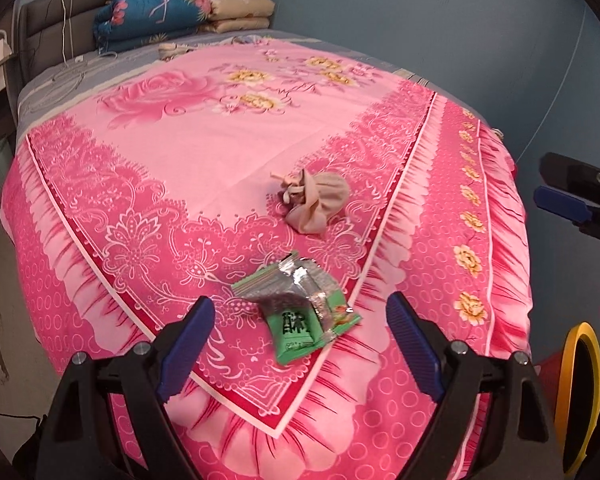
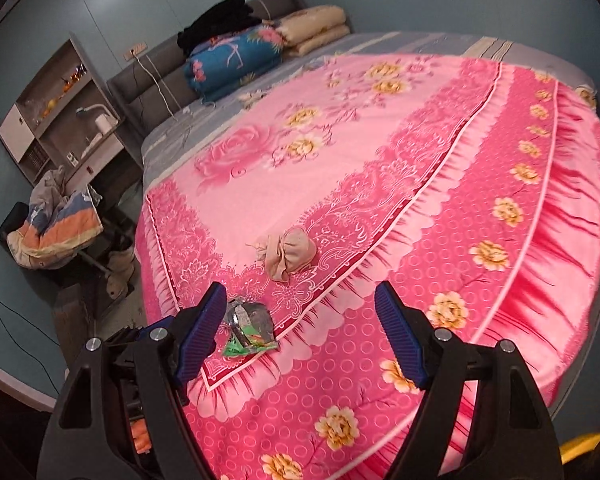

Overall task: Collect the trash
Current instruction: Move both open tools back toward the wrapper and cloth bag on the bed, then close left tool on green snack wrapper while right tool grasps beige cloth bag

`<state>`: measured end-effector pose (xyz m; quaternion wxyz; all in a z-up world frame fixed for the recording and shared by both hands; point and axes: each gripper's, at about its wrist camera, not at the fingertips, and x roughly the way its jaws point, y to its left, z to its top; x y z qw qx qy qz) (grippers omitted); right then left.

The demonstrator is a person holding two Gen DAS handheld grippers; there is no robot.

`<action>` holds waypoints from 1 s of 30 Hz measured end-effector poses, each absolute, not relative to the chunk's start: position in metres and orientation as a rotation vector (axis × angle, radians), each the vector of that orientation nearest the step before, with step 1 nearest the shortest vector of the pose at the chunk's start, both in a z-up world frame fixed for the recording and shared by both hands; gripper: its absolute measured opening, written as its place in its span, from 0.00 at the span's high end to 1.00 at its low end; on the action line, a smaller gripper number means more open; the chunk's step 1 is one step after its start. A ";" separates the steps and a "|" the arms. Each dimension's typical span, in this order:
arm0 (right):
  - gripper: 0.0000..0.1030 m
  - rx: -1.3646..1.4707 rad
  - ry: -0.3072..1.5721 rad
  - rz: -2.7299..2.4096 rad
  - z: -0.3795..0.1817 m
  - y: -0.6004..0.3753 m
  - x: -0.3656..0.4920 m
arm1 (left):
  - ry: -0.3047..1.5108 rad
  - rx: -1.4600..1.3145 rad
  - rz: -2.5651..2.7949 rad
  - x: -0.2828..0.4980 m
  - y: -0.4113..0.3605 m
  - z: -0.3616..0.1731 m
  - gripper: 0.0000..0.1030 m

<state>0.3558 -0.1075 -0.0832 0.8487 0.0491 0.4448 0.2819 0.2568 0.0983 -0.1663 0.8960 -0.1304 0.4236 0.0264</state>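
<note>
A torn green and silver snack wrapper (image 1: 300,304) lies near the foot corner of the bed, on the pink flowered quilt (image 1: 204,152). My left gripper (image 1: 300,340) hangs open just short of it, and the wrapper shows between the blue pads without touching them. A knotted beige cloth bundle (image 1: 316,200) sits a little farther up the bed. In the right wrist view the wrapper (image 2: 248,332) lies beside the left pad of my open right gripper (image 2: 300,340), with the bundle (image 2: 288,254) beyond it. The right gripper (image 1: 552,188) also shows at the left wrist view's right edge.
Folded quilts (image 1: 180,12) are stacked at the headboard. A yellow-rimmed round container (image 1: 580,384) stands off the bed's foot corner. A shelf unit (image 2: 60,108) and a chair heaped with clothes (image 2: 56,224) stand beside the bed. A white cable (image 1: 64,20) hangs down onto the mattress.
</note>
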 end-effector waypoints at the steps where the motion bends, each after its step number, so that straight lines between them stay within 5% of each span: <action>1: 0.29 0.105 0.957 0.603 -0.089 -0.100 0.363 | 0.886 -0.277 0.056 0.260 0.101 -0.170 0.19; 17: 0.29 -0.027 1.166 0.653 -0.178 0.004 0.451 | 0.952 -0.383 0.024 0.293 0.117 -0.203 0.20; 30: 0.32 -0.062 1.267 0.642 -0.227 0.041 0.484 | 1.000 -0.426 -0.042 0.308 0.119 -0.222 0.50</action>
